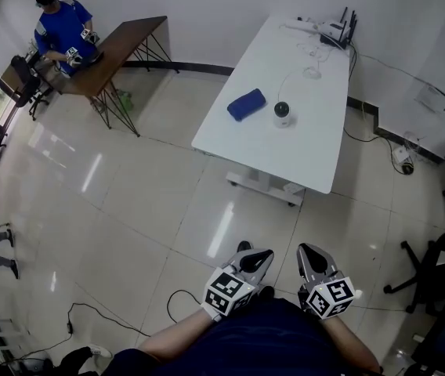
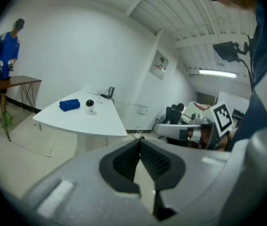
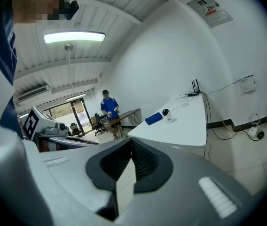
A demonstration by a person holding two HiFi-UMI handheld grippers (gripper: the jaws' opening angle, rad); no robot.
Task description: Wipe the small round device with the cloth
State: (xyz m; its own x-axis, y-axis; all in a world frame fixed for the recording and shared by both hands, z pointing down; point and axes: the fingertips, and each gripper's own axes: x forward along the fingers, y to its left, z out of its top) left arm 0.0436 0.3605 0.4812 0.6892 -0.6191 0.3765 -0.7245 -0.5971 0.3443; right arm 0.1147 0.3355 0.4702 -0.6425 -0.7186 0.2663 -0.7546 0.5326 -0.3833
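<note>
Glossy pale tiles cover the floor [image 1: 128,202]. The table [image 1: 301,143] looks smooth, matt white; the cloth [image 1: 246,104] is soft blue fabric; the small round device [image 1: 283,113] is shiny white plastic. Left gripper [image 2: 140,149] and right gripper [image 3: 131,147]: matt grey plastic, ribbed black pads [image 2: 154,161].

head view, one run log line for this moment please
stage: wipe not begun | left tongs: shut, empty | right tongs: shut, empty | cloth: on white table beside small round device, untouched

The left gripper [image 2: 139,144] has its jaws together, empty. Far left, a white surface [image 2: 103,125] carries a blue cloth [image 2: 69,105], with the small round device [image 2: 90,106], perhaps a camera, just right of it.
</note>
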